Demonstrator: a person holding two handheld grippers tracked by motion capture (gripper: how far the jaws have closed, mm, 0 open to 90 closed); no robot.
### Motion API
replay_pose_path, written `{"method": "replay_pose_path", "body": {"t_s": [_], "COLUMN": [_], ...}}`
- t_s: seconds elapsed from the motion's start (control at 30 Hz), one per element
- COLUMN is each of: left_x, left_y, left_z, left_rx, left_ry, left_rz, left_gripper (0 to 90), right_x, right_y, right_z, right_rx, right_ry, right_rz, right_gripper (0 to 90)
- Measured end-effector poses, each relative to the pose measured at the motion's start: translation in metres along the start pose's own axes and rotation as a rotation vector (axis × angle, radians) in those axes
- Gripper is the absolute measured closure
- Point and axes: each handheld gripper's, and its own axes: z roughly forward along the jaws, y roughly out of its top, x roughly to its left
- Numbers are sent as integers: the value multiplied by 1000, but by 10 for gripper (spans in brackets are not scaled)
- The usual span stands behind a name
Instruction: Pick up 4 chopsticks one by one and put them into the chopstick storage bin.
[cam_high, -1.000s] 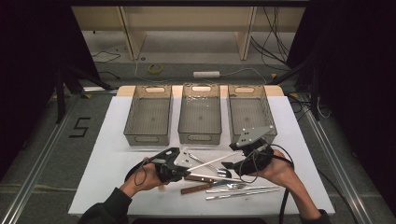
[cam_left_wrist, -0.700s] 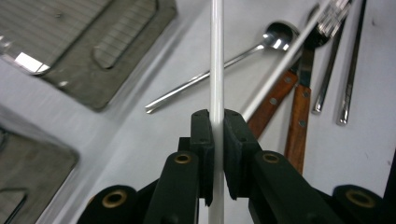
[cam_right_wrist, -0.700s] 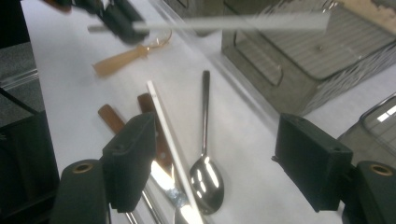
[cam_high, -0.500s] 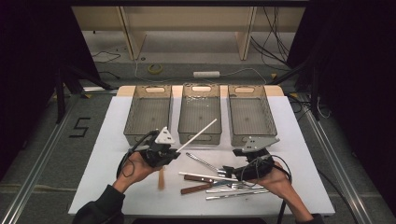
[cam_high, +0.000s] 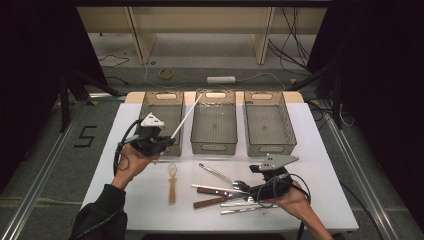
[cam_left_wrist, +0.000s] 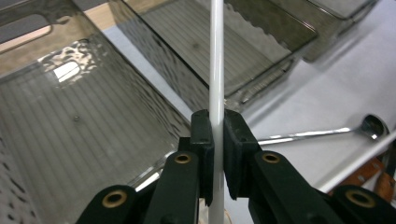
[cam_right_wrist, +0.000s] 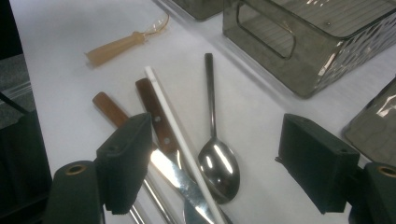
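My left gripper (cam_high: 167, 140) is shut on a white chopstick (cam_high: 187, 115), which slants up and to the right across the near corner of the left bin (cam_high: 161, 94). In the left gripper view the chopstick (cam_left_wrist: 216, 70) runs straight up between the closed pads (cam_left_wrist: 203, 140). My right gripper (cam_high: 252, 189) hovers low over the cutlery pile; its jaws have just been opening and stand wide with nothing gripped. Under them lie a spoon (cam_right_wrist: 217, 163), a second white chopstick (cam_right_wrist: 170, 121) and brown-handled knives (cam_right_wrist: 152, 109).
Three grey see-through bins stand in a row at the back: the left one, the middle bin (cam_high: 215, 147) and the right bin (cam_high: 270, 147). An amber plastic utensil (cam_high: 172, 182) lies alone left of the pile. A long steel spoon (cam_high: 220, 175) lies near the middle bin.
My left gripper has carried the white chopstick away from the cutlery pile, up and left to the left bin. The right gripper has sunk toward the cutlery, its jaws wider.
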Motion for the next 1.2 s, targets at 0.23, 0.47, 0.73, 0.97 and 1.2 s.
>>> {"method": "replay_pose_path", "body": {"t_s": [0.23, 0.47, 0.73, 0.97, 1.2], "left_x": [22, 42, 65, 78, 88], "left_y": [10, 20, 21, 15, 9], "left_z": [3, 4, 16, 29, 38], "left_rx": [-28, -51, -39, -23, 2], "left_ry": [51, 95, 147, 202, 230], "left_rz": [-57, -102, -161, -197, -237], "left_gripper": [831, 831, 830, 829, 828], "right_x": [3, 7, 10, 12, 13], "right_y": [-2, -3, -3, -3, -2], "right_z": [-1, 0, 0, 2, 3], "right_rx": [-2, 2, -2, 5, 9], "right_ry": [7, 21, 31, 37, 42], "right_rz": [-6, -7, -14, -21, -27], "right_gripper": [271, 263, 259, 259, 258]}}
